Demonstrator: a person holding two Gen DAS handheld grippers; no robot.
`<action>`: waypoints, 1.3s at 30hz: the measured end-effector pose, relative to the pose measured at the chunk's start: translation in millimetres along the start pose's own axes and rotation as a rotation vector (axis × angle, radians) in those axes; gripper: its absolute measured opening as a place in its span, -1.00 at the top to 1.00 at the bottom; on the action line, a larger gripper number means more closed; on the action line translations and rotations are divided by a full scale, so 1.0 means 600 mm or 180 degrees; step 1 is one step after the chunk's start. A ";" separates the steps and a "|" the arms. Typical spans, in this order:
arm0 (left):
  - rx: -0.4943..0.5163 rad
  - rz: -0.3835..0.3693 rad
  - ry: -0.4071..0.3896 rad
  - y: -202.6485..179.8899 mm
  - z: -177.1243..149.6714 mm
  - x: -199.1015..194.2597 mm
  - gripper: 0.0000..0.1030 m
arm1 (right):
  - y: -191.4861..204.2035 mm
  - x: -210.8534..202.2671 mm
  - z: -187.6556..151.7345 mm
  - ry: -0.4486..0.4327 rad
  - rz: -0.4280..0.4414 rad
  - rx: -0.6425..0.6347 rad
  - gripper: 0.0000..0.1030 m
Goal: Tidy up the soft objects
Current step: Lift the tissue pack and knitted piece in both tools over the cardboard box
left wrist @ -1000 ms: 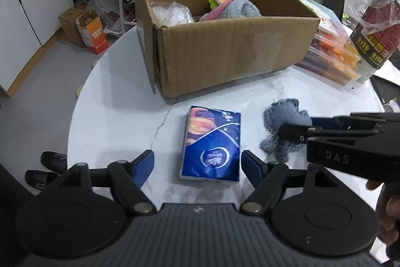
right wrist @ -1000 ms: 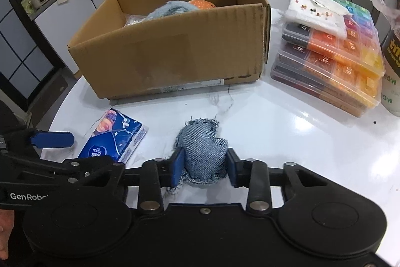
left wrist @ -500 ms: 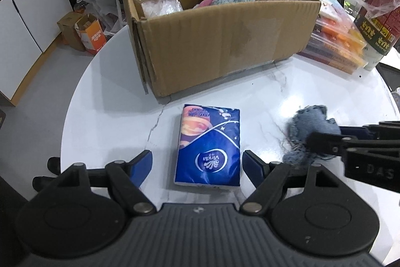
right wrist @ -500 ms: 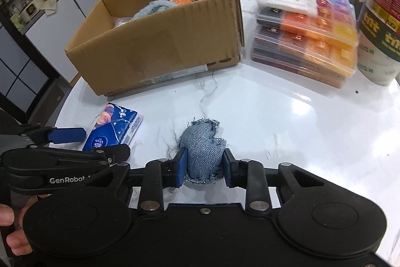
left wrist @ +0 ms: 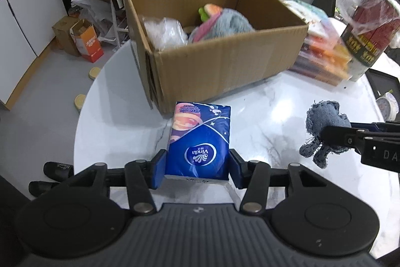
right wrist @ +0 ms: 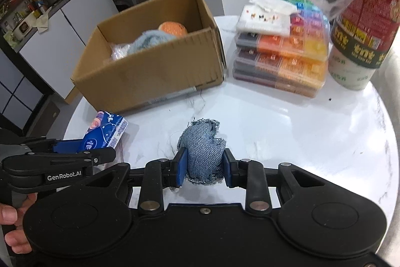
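Two soft things are gripped: the tissue pack (left wrist: 198,142), its long axis aimed at the cardboard box (left wrist: 220,61), in the left gripper (left wrist: 197,170), whose jaws just closed on it; the denim scrap (right wrist: 203,154) is pinched in the right gripper (right wrist: 203,170). Both hang near the table (right wrist: 300,131)'s near edge. The slick wrapper could slip.

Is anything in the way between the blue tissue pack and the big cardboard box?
Nothing visible on the table lies between them. The left tool, whose jaws have just closed on the tissue pack, only has to carry it over the cardboard box's near wall. The denim toy is off to the side in the right tool.
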State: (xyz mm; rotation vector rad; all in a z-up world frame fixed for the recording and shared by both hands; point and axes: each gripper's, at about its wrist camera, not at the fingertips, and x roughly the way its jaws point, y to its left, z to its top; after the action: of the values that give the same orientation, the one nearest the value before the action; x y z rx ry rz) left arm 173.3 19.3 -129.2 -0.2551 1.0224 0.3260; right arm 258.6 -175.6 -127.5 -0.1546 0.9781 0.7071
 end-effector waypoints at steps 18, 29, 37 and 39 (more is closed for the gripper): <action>0.0193 -0.0154 -0.0288 0.010 0.036 -0.095 0.02 | 0.046 -0.076 0.049 -0.0243 -0.0192 -0.0203 0.43; 0.0228 -0.0178 -0.0375 0.025 0.071 -0.114 0.02 | 0.073 -0.089 0.080 -0.0345 -0.0253 -0.0335 0.43; 0.0258 -0.0179 -0.0423 0.036 0.096 -0.118 0.02 | 0.084 -0.085 0.102 -0.0421 -0.0285 -0.0370 0.43; 0.0248 -0.0183 -0.0422 0.040 0.103 -0.115 0.02 | 0.085 -0.082 0.107 -0.0436 -0.0296 -0.0370 0.43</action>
State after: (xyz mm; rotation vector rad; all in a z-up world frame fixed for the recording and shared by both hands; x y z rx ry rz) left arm 179.8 53.2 -40.3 -0.1896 0.8933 0.2472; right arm 255.2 -132.5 -41.7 -0.2487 0.7943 0.6801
